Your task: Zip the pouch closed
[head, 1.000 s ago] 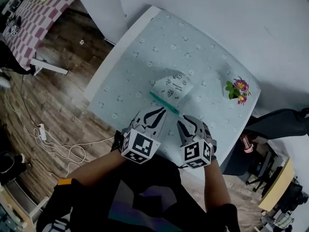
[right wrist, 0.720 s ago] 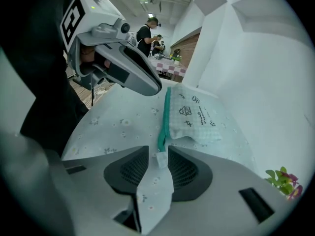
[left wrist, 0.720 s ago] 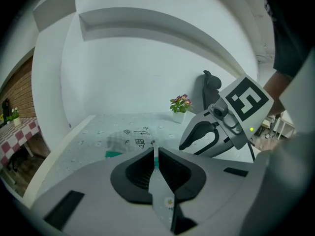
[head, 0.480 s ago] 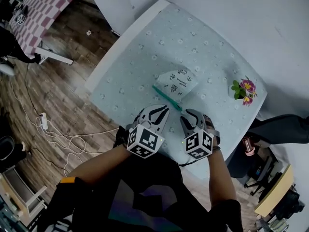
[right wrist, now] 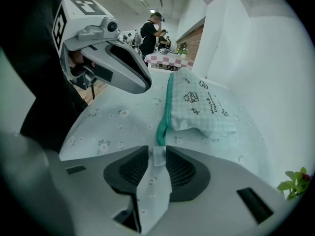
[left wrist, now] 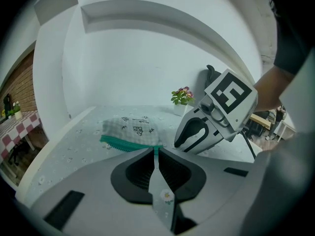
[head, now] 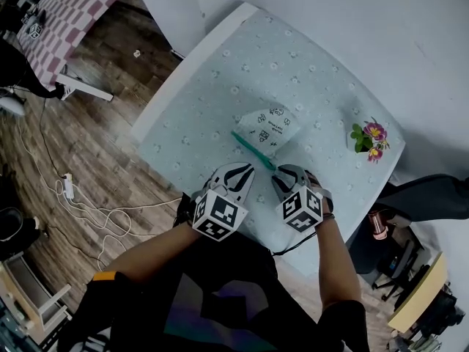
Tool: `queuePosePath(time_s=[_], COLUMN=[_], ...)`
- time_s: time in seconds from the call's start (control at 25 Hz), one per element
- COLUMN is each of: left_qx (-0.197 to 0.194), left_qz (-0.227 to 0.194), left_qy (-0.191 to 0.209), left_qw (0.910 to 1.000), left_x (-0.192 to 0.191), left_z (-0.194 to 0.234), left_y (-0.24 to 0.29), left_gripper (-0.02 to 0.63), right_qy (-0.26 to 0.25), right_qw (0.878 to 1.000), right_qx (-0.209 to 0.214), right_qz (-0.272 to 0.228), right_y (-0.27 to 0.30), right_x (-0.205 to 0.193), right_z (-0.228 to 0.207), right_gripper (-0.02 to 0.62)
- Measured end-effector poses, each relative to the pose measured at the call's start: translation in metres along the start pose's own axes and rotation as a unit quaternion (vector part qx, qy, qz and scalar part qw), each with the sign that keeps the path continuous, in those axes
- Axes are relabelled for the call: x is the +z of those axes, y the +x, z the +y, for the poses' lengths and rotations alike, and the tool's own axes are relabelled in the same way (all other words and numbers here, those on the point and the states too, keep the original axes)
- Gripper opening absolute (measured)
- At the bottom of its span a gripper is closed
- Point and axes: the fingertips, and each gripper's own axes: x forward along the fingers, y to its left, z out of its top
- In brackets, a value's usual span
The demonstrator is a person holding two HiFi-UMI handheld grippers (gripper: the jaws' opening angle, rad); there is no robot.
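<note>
A pale checked pouch (head: 268, 125) with small black prints lies on the flowered tablecloth, its green zipper (head: 253, 149) along the near side. My left gripper (head: 245, 170) is shut with nothing in it, a little short of the zipper (left wrist: 126, 142). My right gripper (head: 283, 174) hovers at the zipper's near end (right wrist: 162, 132). Its jaws have just been opening and stand a narrow gap apart. A small pale tab (right wrist: 158, 156) lies in that gap; whether the pads touch it I cannot tell. In the right gripper view the pouch (right wrist: 202, 107) stretches away from the jaws.
A small pot of pink flowers (head: 366, 138) stands right of the pouch near the table's right edge. The white table edge (head: 176, 72) runs along the left. Beyond it are wood floor with cables (head: 73, 196) and a checkered table (head: 73, 6). People (right wrist: 152, 31) stand far off.
Both grippers have sunk toward the table and drawn closer to the zipper's near end. The pouch lies where it was.
</note>
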Motion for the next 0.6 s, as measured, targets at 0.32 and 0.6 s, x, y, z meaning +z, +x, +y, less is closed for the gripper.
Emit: queuePosePath(time_s=[0.32,0.6], left_qx=[-0.01,-0.036], left_qz=[0.001,-0.017], left_qy=[0.016,0.045], left_qw=[0.9998,0.9982], left_x=[0.002,0.02], left_z=[-0.001,-0.019], left_y=[-0.001,-0.01], left_gripper=[0.014,0.014], right_qy=[0.054,0.224], right_qw=[0.998,0.961], right_qx=[0.012,0.093], right_qz=[-0.018,-0.132], right_y=[-0.013,-0.055], right_x=[0.005,0.034], right_z=[-0.007,-0.007], right_gripper=[0.036,0.029])
